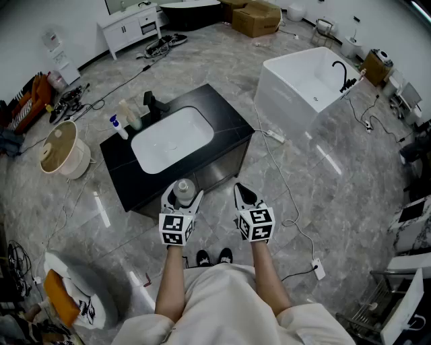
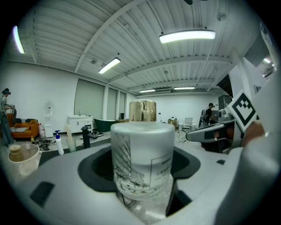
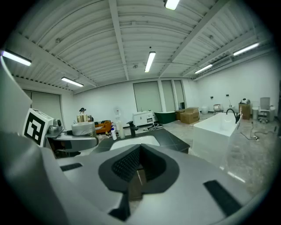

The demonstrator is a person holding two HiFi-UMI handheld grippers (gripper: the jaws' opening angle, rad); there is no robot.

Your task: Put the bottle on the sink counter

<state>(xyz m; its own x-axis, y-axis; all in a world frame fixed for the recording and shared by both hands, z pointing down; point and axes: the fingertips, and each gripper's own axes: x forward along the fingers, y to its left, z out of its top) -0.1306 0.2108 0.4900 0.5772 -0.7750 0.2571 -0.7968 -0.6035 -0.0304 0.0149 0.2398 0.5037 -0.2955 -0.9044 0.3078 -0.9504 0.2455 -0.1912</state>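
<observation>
A large white-walled room with a grey marbled tile floor (image 1: 316, 195) spreads out below the head view. At far left, cables and orange gear lie against the wall, and a round cream tub (image 1: 64, 149) stands on the tiles.

Just right of it stands the black sink counter (image 1: 225, 124), set at an angle, with a white basin (image 1: 172, 138) sunk in its top. Along the basin's far left rim stand a small spray bottle with a blue head (image 1: 118, 127), a pale cup (image 1: 133, 118) and a black faucet (image 1: 155, 103). A white cabinet (image 1: 129, 27) stands against the far wall.

In front of the counter the person holds both grippers out. The left gripper (image 1: 183, 195) has its jaws spread wide around the bottle (image 2: 141, 154), a frosted white one with a printed label and a gold cap. It stands upright between the jaws. In the head view it lies over the counter's near edge, not set down on the top.

Just beside it, apart from it, the right gripper (image 1: 242, 193) has its jaws pressed together with nothing between them.

Further right a white bathtub (image 1: 300, 84) with a black tap (image 1: 343, 73) stands on the floor, cardboard boxes (image 1: 257, 17) behind it and white cables trailing across the tiles.
</observation>
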